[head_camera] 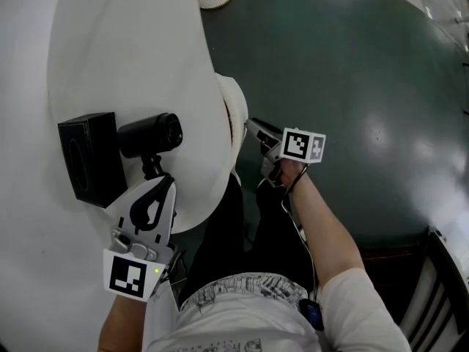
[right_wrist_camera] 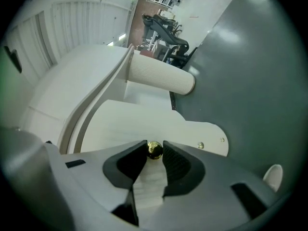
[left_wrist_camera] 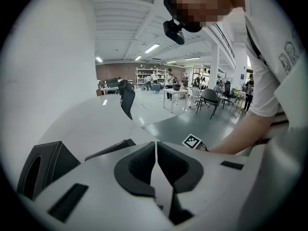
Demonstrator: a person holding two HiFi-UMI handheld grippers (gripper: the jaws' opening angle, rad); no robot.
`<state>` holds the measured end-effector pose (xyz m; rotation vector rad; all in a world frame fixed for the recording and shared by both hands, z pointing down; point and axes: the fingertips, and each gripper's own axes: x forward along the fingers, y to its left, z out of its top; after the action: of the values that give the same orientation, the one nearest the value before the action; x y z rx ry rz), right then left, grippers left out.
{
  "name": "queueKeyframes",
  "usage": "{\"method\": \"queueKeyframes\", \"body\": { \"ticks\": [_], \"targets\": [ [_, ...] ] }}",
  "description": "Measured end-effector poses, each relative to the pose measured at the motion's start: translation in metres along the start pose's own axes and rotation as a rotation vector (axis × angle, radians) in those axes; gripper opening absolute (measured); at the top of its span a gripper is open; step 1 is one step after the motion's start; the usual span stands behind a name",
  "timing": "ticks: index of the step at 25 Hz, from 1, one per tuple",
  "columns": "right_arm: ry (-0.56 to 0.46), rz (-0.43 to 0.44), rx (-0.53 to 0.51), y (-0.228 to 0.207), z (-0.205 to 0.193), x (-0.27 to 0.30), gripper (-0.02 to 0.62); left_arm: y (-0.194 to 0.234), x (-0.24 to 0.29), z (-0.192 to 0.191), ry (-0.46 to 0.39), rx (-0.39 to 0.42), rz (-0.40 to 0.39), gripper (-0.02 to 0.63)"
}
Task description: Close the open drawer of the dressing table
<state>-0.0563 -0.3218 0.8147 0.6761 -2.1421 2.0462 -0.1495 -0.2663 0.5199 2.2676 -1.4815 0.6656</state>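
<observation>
Drawer: it stood partly out from the dressing table edge, your right gripper clamped on its gold knob, your left gripper pinched empty above that table, the push home seemingly left to do.

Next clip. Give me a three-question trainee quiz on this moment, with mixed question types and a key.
1. True or false: the right gripper is shut on the gold knob.
2. Multiple choice: the left gripper holds A) a cloth, B) nothing, C) a bottle.
3. Fill in: the black box sits on the white ____.
Key: 1 true; 2 B; 3 table top.
</observation>
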Motion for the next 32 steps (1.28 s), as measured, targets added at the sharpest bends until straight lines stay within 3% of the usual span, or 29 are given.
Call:
{"method": "queueKeyframes", "body": {
  "ticks": [12,23,32],
  "targets": [
    [0.102,0.021,-0.041,0.029,-0.029,0.064,0.112,0.023,-0.034,-0.013,-0.002,-0.028,0.071,0.031],
    [0.076,0.005,-0.004,0.03,-0.031,0.069,0.114,0.032,-0.052,-0.02,-0.011,-0.044,0.107,0.031],
    [0.009,-0.035,-0.013,0.028,-0.017,0.031,0.15,0.022,-0.051,-0.006,-0.053,-0.021,0.07,0.031]
  ]
}}
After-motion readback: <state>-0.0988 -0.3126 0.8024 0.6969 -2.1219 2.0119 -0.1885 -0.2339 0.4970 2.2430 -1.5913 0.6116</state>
